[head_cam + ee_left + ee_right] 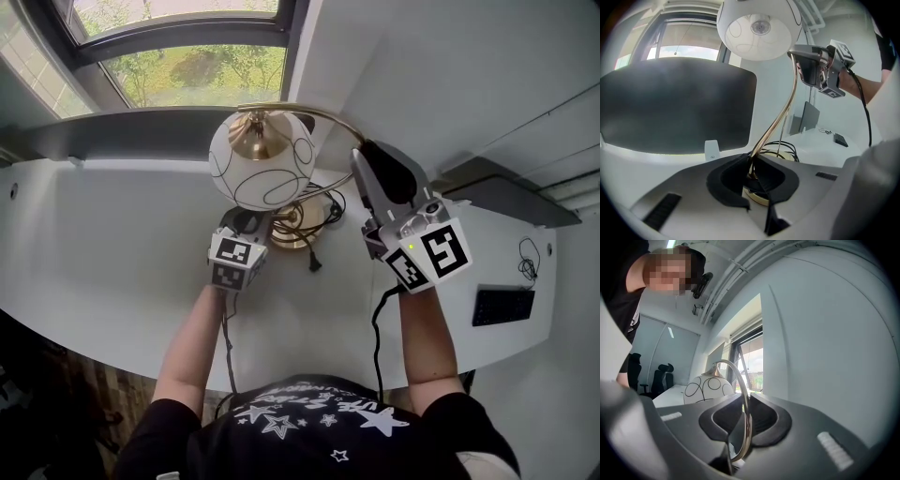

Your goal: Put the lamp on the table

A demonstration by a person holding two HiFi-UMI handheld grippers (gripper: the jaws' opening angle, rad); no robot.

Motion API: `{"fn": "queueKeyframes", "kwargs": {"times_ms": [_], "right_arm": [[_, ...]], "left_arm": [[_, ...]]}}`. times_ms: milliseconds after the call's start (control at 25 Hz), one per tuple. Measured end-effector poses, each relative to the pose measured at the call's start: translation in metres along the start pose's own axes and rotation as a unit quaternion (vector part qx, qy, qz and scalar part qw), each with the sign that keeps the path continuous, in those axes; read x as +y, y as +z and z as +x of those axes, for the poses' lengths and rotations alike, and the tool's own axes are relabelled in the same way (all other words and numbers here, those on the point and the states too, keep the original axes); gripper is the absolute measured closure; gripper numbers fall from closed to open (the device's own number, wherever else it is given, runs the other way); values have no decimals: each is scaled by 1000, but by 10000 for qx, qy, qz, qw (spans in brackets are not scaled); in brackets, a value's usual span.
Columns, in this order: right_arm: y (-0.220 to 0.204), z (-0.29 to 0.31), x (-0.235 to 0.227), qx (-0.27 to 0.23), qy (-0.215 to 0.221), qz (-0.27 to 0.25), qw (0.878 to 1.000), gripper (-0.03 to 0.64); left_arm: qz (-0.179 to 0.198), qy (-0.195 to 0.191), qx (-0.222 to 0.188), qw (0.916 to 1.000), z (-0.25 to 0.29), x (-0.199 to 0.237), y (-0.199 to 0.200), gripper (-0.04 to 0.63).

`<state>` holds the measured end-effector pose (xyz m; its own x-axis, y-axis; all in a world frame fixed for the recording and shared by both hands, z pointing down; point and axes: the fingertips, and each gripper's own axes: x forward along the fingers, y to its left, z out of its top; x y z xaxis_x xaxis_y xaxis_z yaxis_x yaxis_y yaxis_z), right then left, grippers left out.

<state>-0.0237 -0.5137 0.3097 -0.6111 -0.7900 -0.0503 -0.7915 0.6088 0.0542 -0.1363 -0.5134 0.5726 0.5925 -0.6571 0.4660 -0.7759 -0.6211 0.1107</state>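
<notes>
One lamp [262,159] and two hand-held grippers, both clamped on its brass stem. At the head view's centre, the left hand-held gripper [247,223] pinches the stem low, just above the brass base. The right hand-held gripper [368,155] holds the arch to the right of the white globe shade. The base lies at the white table [112,244] beside one black cord [319,211]; contact is unclear. Only the left gripper view shows one dark monitor [675,108] at left. Only the right gripper view shows two black chairs [661,376] at left.
</notes>
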Motion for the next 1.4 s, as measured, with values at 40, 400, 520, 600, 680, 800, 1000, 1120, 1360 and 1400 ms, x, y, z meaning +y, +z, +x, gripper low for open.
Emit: {"fn": "queueKeyframes", "kwargs": {"times_ms": [40, 400, 520, 600, 680, 800, 1000, 1120, 1360, 1400], "right_arm": [[0, -1, 0, -4, 7, 29, 10000, 566], [-6, -40, 7, -101, 76, -32, 9999, 563], [-7, -45, 7, -100, 7, 144, 9998, 561], [-8, -44, 6, -67, -39, 222, 9997, 560], [-9, -43, 6, -20, -65, 226, 9997, 560], [-10, -43, 6, 35, -74, 209, 9997, 560], [-11, -43, 6, 48, -128, 169, 9998, 560], [-12, -43, 6, 80, -103, 268, 9996, 555], [-6, -48, 8, -9, -245, 457, 9987, 552], [-4, -50, 9, -54, -283, 467, 9985, 552]], "left_arm": [[-24, -21, -8, 10000, 0, 0, 1, 546], [126, 40, -38, 9999, 2, -22, -11, 543], [136, 44, 15, 9999, 0, -21, -10, 540], [135, 27, 56, 9999, -1, -17, -9, 538], [166, 39, 130, 9998, -2, -14, -10, 538], [207, 48, 166, 9996, -1, -12, -10, 538], [213, 69, 87, 9997, 1, -14, -11, 538], [267, 163, 134, 9994, -2, -13, -13, 538], [234, 386, 261, 9986, -20, -11, -14, 538], [212, 475, 247, 9983, -25, -9, -15, 538]]}}
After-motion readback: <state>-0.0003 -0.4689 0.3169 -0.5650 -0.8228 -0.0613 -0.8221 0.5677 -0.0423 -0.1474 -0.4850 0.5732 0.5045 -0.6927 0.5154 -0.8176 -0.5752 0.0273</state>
